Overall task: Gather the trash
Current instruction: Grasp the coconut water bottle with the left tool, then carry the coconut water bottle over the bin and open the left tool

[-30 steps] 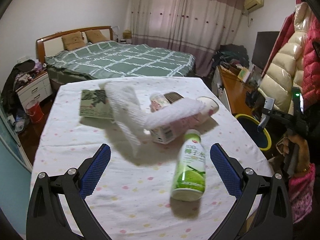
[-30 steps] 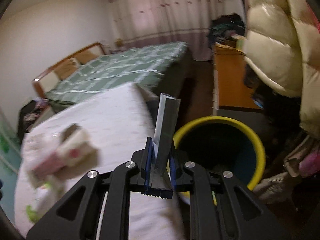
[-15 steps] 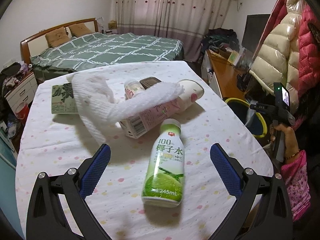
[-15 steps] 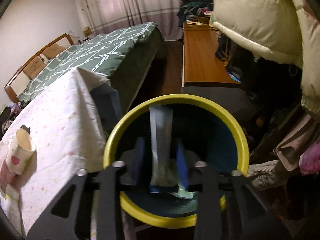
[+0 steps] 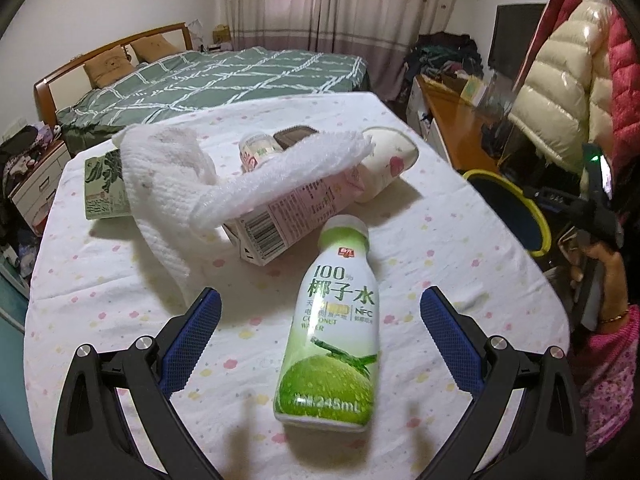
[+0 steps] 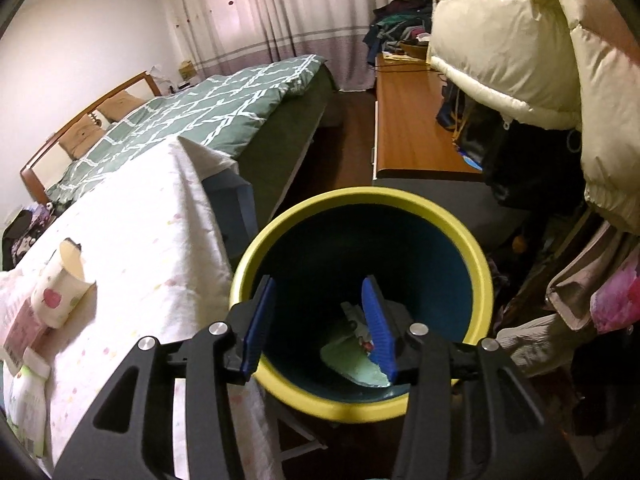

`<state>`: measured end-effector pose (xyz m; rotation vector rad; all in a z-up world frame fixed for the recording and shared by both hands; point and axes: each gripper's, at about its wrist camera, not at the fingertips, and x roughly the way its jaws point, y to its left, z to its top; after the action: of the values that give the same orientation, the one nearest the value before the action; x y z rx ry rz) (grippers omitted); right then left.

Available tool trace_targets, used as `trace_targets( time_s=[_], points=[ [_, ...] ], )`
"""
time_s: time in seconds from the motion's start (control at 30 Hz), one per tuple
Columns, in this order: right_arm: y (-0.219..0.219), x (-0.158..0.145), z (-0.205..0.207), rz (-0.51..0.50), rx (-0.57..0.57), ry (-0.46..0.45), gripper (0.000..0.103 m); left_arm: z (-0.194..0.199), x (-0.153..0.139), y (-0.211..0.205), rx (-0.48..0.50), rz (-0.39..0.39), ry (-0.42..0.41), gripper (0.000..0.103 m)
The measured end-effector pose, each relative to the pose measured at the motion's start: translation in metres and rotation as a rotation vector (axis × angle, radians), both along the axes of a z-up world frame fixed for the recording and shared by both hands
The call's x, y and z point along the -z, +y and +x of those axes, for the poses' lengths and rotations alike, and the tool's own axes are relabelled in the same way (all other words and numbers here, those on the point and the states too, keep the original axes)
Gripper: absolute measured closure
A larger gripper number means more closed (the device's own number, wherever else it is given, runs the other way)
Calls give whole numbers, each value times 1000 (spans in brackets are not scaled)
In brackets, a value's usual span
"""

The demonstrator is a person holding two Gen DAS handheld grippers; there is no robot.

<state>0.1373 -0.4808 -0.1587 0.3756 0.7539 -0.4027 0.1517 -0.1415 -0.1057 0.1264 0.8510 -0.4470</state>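
A green coconut-water bottle (image 5: 332, 320) lies on the tablecloth between the wide-apart fingers of my open left gripper (image 5: 320, 300), which does not touch it. Behind it a pink carton (image 5: 288, 212) lies under a white towel (image 5: 168, 168), next to a tipped paper cup (image 5: 388, 164) and a small bottle (image 5: 256, 150). My right gripper (image 6: 319, 284) hangs over the yellow-rimmed bin (image 6: 360, 196); its jaws are opening with nothing between them. A pale green wrapper (image 6: 352, 364) lies at the bin's bottom.
A green packet (image 5: 100, 184) lies at the table's far left. The bin (image 5: 536, 220) stands just off the table's right edge (image 6: 208, 220). A wooden desk (image 6: 408, 120), hanging jackets (image 6: 520, 40) and a bed (image 5: 240, 76) surround the table.
The right gripper moved over the bin, opened and let a flat grey-blue packet drop in. The left gripper came down closer to the green bottle.
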Motion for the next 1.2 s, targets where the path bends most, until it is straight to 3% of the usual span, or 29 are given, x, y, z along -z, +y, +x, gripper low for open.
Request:
trace_targets(
  time_s=[0.37, 0.57, 0.9, 1.2],
  points=[
    [5, 4, 2, -5, -13, 18, 59, 24, 27, -24, 48, 99, 90, 6],
    [4, 1, 2, -11, -24, 17, 59, 31, 29, -34, 85, 143, 122, 16],
    [5, 3, -1, 5, -38, 18, 59, 43, 38, -46, 170, 199, 206, 51],
    [6, -4, -7, 8, -44, -8, 59, 31, 21, -44, 203, 175, 173, 52]
  ],
)
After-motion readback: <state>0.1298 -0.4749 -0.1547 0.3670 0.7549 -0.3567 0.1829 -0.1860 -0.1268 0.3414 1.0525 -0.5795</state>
